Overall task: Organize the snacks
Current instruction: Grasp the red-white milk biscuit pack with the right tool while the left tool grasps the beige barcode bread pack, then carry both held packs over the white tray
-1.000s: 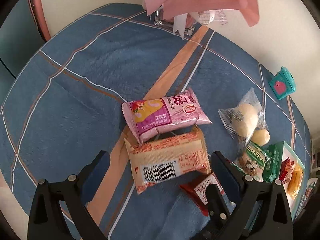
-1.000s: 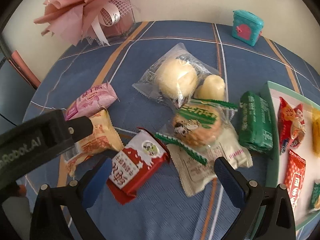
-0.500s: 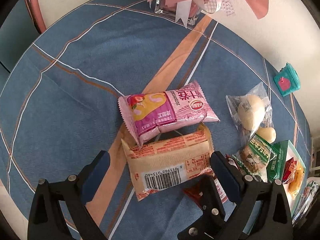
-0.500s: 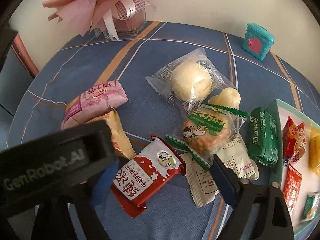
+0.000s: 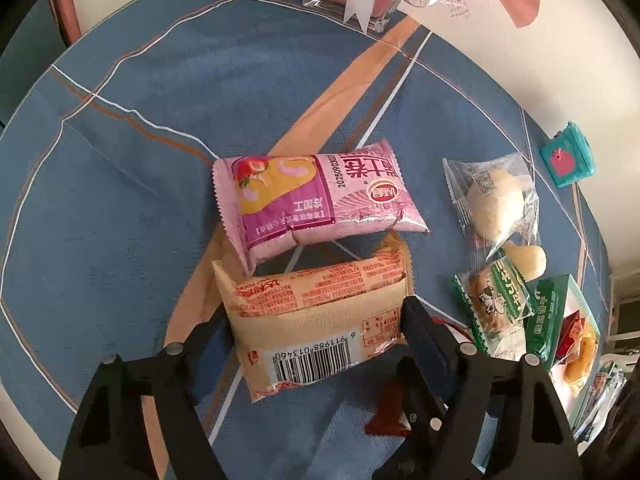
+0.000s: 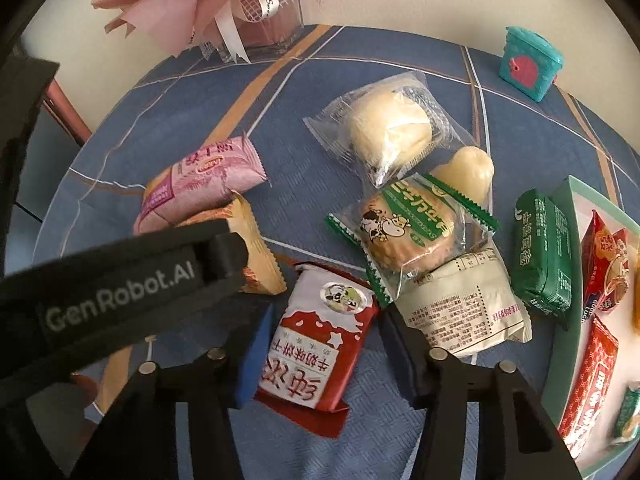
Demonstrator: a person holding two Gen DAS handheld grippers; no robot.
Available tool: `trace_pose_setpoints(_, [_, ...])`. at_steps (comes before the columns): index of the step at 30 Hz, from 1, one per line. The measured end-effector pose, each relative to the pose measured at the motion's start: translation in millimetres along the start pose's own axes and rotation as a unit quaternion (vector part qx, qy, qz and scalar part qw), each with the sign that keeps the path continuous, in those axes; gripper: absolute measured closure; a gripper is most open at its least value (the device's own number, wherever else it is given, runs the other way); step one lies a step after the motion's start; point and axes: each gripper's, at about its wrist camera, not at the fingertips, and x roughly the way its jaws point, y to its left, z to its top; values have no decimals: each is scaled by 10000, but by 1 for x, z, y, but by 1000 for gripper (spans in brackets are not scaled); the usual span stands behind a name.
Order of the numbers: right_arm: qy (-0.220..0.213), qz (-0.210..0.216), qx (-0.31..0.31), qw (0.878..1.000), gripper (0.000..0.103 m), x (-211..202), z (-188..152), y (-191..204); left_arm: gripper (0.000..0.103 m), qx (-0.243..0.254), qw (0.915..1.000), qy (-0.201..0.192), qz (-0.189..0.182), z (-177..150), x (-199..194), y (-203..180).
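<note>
My left gripper (image 5: 316, 332) is open, its fingers on either side of a tan barcode snack packet (image 5: 316, 320) lying on the blue tablecloth; I cannot tell if they touch it. A pink packet (image 5: 316, 196) lies just beyond. My right gripper (image 6: 320, 344) is open around a red and white packet (image 6: 316, 348), fingers close to its sides. The left gripper's body (image 6: 120, 292) crosses the right wrist view over the tan packet (image 6: 256, 256). A pale green tray (image 6: 568, 320) with several red packets stands at right.
Clear-wrapped buns (image 6: 392, 132), a green-edged biscuit packet (image 6: 408, 232), a white packet (image 6: 460, 312) and a dark green packet (image 6: 540, 252) lie between the grippers and the tray. A pink bouquet in a glass vase (image 6: 256, 20) and a teal box (image 6: 528, 64) stand at the back.
Both grippers have moved forward and down. The left fingers now flank the tan packet; the right fingers now flank the red and white packet and have narrowed.
</note>
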Motion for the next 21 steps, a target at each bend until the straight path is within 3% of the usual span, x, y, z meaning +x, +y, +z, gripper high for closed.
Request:
trace_pose_setpoints(8, [51, -78, -61, 9999, 61, 0, -6, -1, 34, -49, 9999, 7, -140, -4, -1, 2])
trace_pose_setpoints(14, [88, 21, 24, 10000, 61, -7, -9, -7, 34, -198, 9994, 59, -268, -11, -5, 12])
trace_pose_setpoints(21, [-47, 174, 175, 9997, 61, -47, -21, -25, 34, -178, 9993, -39, -316, -25, -23, 12])
